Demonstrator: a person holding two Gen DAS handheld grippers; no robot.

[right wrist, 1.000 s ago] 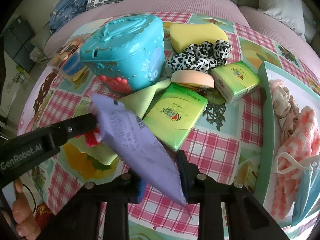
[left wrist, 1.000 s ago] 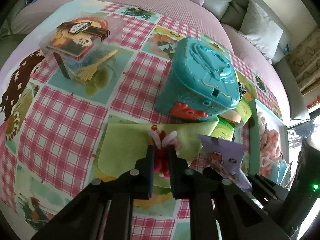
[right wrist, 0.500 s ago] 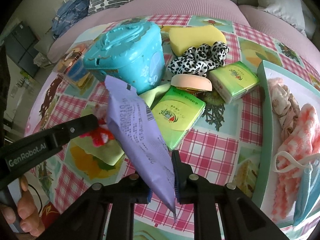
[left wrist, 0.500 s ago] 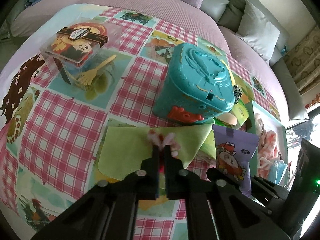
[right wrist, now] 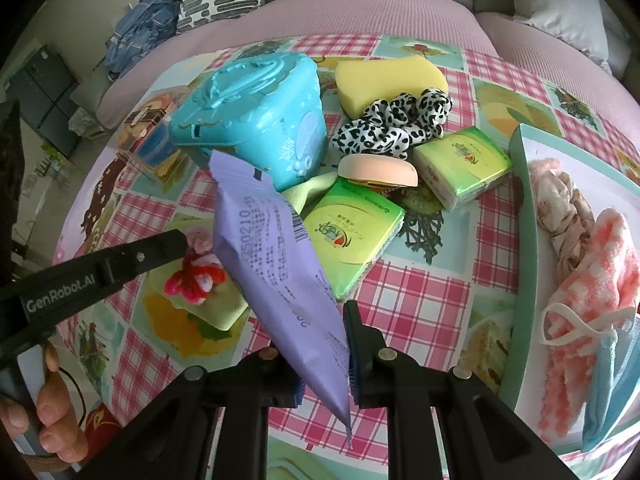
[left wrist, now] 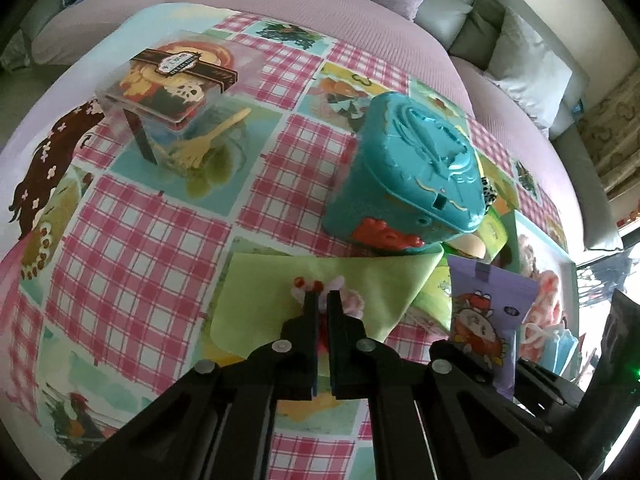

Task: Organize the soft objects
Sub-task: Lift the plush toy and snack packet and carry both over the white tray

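Note:
My left gripper (left wrist: 322, 299) is shut on a small fuzzy red, pink and white toy (left wrist: 348, 300), which lies on a light green cloth (left wrist: 272, 300). From the right wrist view one of its fingers (right wrist: 152, 250) reaches in from the left onto the toy (right wrist: 196, 276). My right gripper (right wrist: 322, 344) is shut on the lower end of a purple snack packet (right wrist: 272, 240), which stands tilted up and away above the cloth. The packet hides the left pad. In the left wrist view the packet (left wrist: 484, 312) shows its cartoon front.
A teal lidded box (right wrist: 256, 116) stands behind the cloth, a clear box with a fork (left wrist: 172, 92) farther left. Yellow sponge (right wrist: 384, 76), leopard scrunchie (right wrist: 392, 120), peach puff (right wrist: 376, 170) and two green tissue packs (right wrist: 352, 232) crowd the middle. A teal tray (right wrist: 524, 220) at right holds cloths and a mask.
The left jaws closed onto the fuzzy toy. The right jaws closed on the purple packet, and the packet swung up from lying low to standing steeply.

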